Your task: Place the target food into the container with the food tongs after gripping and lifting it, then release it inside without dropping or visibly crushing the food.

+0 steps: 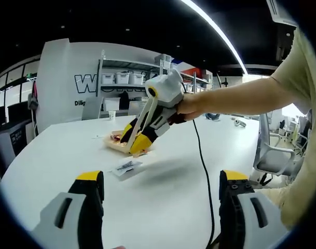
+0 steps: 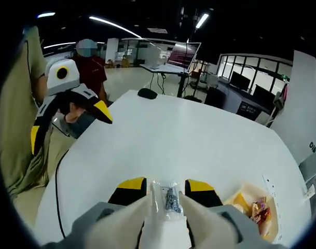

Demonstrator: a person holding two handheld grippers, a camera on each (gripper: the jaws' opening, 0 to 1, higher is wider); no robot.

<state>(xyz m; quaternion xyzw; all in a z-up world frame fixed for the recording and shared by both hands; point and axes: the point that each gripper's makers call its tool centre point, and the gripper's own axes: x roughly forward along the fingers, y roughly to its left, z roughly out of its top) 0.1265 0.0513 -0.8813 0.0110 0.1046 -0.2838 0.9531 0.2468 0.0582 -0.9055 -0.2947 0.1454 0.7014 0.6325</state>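
Note:
My right gripper (image 1: 136, 137) hangs tilted down over the white table, shut on cream food tongs (image 1: 146, 118). Between the tongs' arms (image 2: 139, 215) lies a small clear packet (image 2: 168, 198) with dark contents. That packet (image 1: 127, 167) rests flat on the table just in front of the tong tips; I cannot tell if they touch it. A shallow beige tray (image 2: 274, 220) holds red and yellow wrapped snacks (image 2: 259, 210). The tray (image 1: 115, 142) sits right behind the tongs. My left gripper (image 2: 69, 124) is held up off the table's edge, open and empty, its jaws (image 1: 160, 207) wide apart.
A black cable (image 1: 204, 171) runs from the right gripper across the table toward the near edge. A dark mouse-like object (image 2: 147, 93) lies at the far edge. An office chair (image 1: 272, 155) and shelves with bins (image 1: 121, 78) stand beyond. A person in red (image 2: 93, 70) stands nearby.

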